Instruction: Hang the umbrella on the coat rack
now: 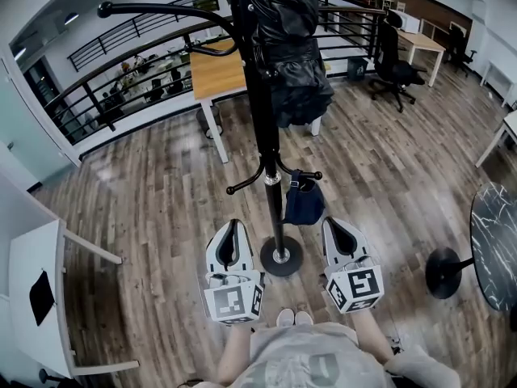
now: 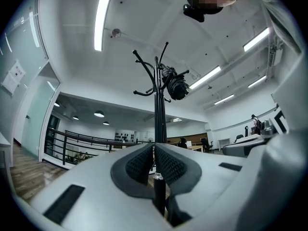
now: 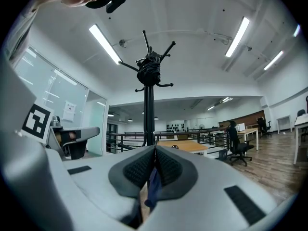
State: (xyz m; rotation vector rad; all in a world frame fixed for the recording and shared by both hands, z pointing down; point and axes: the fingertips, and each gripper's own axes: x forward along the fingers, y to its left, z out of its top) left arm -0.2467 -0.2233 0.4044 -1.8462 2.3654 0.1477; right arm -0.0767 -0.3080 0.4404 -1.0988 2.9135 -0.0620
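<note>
- 2 grippers sit low over the wood floor (image 1: 153, 192), one on each side of the coat rack (image 1: 262, 128) and its round base (image 1: 281, 257)
- the left gripper (image 1: 233, 225) has its pads pressed together with nothing between them; in its own view the rack's pole (image 2: 159, 114) rises just behind the closed tips
- the right gripper (image 1: 335, 223) is likewise closed tight and empty; in its own view a strip of dark blue fabric shows behind and below the closed pads
- the umbrella (image 1: 304, 202), folded and navy blue, hangs from 1 of the rack's lower hooks (image 1: 305, 174), close to the pole and just beside the right gripper's tips
- a black jacket (image 1: 295, 63) hangs from the upper hooks, well above the umbrella
</note>
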